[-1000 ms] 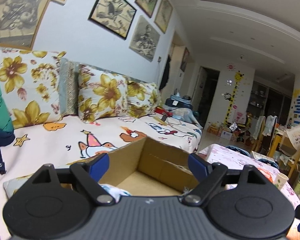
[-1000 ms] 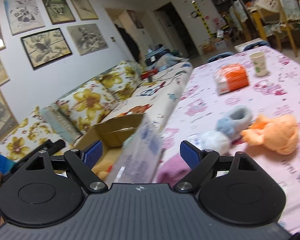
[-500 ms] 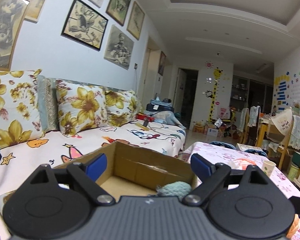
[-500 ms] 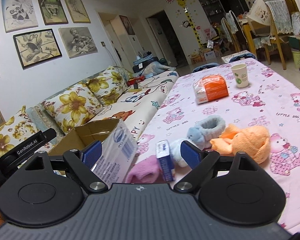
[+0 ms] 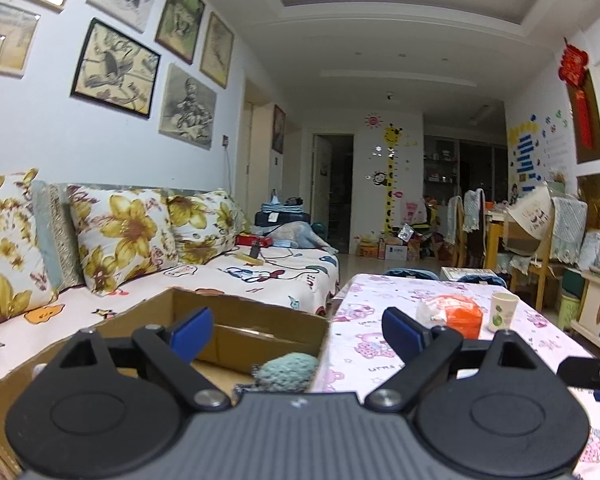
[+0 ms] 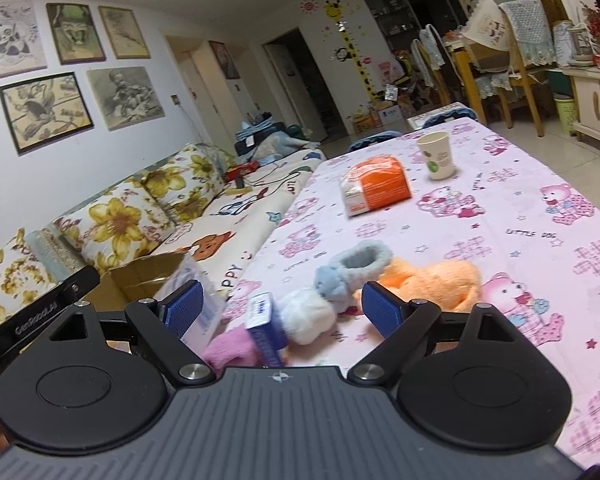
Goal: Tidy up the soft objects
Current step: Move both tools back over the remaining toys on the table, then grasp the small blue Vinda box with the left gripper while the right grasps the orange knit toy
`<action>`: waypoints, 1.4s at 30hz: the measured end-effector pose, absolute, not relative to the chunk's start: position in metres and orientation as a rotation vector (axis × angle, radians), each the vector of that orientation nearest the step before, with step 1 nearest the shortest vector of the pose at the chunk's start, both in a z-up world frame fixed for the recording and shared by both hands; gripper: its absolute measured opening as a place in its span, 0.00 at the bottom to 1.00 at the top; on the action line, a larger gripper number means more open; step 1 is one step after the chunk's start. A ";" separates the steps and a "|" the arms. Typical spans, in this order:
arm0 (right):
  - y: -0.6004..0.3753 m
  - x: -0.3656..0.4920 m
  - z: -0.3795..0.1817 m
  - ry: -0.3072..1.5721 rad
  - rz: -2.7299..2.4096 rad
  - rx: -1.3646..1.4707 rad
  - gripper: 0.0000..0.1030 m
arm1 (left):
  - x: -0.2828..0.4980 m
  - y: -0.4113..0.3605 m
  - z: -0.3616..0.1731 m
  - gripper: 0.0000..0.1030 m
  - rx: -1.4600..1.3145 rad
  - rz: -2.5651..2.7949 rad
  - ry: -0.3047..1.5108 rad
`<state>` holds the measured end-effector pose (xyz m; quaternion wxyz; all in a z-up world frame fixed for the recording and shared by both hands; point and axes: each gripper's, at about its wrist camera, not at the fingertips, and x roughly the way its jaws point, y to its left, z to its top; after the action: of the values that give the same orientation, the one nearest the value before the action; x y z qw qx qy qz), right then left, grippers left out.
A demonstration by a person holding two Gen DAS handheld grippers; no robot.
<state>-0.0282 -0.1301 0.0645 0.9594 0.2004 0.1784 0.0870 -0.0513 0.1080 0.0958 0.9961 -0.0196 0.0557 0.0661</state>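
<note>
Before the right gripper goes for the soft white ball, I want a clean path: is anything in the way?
Partly. A small blue box stands upright beside the white ball, on its left, between the open right gripper fingers. A pink soft item lies just nearer, left of the box. Nothing covers the ball itself.

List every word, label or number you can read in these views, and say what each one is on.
"LITTLE DOG" – printed on the pink tablecloth.
"HAPPY" (first letters partly hidden) – on the sofa cover.
"GenRobot.AI" – on the black bar of the left tool, seen from the right wrist view.
Orange package: print too blurred to read.
Blue box: label too blurred.
Paper cup: a green mark only, no legible words.
</note>
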 end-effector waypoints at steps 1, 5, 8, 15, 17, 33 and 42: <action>-0.133 -0.028 0.064 0.363 0.169 0.409 1.00 | -0.051 0.105 0.095 0.89 -0.031 0.126 0.111; -0.145 -0.026 0.059 0.370 0.139 0.409 1.00 | -0.051 0.090 0.093 0.89 0.011 0.094 0.113; -0.153 -0.022 0.056 0.375 0.116 0.396 1.00 | -0.049 0.079 0.089 0.89 0.045 0.068 0.118; -0.163 -0.012 0.043 0.414 0.062 0.377 1.00 | -0.041 0.055 0.077 0.89 0.132 0.011 0.150; -0.166 -0.007 0.039 0.432 0.051 0.376 1.00 | -0.038 0.048 0.073 0.89 0.148 0.000 0.167; -0.170 0.016 0.023 0.533 0.055 0.383 1.00 | 0.002 0.012 0.035 0.66 0.252 -0.051 0.341; -0.169 0.019 0.021 0.555 0.041 0.357 1.00 | 0.020 0.011 0.027 0.35 0.233 -0.038 0.412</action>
<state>0.0189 -0.1689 0.0213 0.9459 0.1754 0.2723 0.0202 0.0203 0.0115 0.0270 0.9719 0.1156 0.2040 -0.0188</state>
